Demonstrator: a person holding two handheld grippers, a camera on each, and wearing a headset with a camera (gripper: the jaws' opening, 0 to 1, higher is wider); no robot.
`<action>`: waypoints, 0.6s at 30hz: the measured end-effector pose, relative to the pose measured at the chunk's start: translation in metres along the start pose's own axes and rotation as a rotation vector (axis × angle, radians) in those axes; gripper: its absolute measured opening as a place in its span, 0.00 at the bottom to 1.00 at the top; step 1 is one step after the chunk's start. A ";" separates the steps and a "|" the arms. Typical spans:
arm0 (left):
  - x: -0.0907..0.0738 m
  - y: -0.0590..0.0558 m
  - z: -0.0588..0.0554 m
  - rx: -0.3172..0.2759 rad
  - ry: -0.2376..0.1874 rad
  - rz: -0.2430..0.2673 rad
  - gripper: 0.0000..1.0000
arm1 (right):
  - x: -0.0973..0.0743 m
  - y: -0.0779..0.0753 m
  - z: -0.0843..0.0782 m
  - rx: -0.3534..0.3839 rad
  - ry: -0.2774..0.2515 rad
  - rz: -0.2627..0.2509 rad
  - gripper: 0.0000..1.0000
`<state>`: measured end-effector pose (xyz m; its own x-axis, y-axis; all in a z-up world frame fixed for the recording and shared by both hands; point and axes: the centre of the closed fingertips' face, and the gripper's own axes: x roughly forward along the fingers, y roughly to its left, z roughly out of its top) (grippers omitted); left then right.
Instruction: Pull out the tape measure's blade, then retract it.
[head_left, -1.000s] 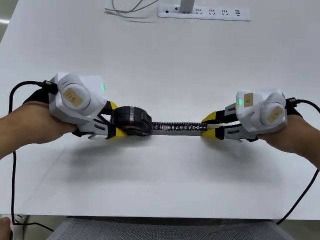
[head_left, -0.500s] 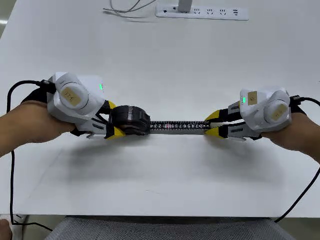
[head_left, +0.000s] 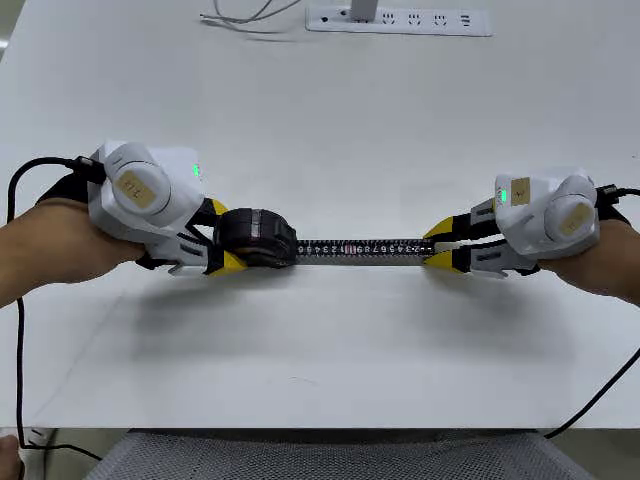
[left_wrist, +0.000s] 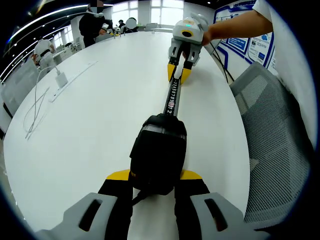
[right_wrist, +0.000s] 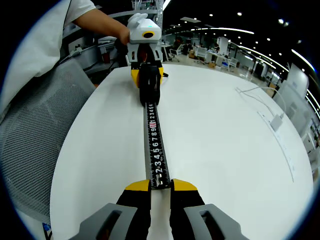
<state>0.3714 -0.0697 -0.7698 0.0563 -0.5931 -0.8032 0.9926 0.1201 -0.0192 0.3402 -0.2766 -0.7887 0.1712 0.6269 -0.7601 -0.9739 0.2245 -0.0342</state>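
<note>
Facing each other, left tool (head_left: 228, 236) grips the tape measure (head_left: 258, 237), right tool (head_left: 438, 246) pinches its blade (head_left: 360, 247).

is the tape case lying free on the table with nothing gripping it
No, the left gripper is shut on the tape measure case.

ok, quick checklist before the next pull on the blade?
1. Case held: left gripper shut on the tape measure case: ok.
2. Tip held: right gripper shut on the end of the blade: ok.
3. Run of blade between the grippers straight, numbers up, no twist: ok.
4. Lock button on the case released: cannot tell.
5. Whether the blade touches the table or rides just above it: cannot tell.
</note>
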 end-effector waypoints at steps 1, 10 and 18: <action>0.000 0.000 0.000 -0.001 0.000 0.000 0.27 | -0.001 0.000 0.000 -0.004 0.002 -0.001 0.10; 0.000 0.000 0.000 0.000 0.002 -0.002 0.27 | -0.008 -0.002 -0.007 -0.009 0.022 -0.005 0.10; 0.000 -0.001 0.000 -0.003 0.000 -0.005 0.27 | -0.012 -0.002 -0.014 -0.009 0.042 -0.007 0.10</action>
<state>0.3708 -0.0699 -0.7695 0.0516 -0.5939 -0.8028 0.9925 0.1196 -0.0247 0.3379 -0.2950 -0.7888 0.1718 0.5936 -0.7862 -0.9740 0.2218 -0.0454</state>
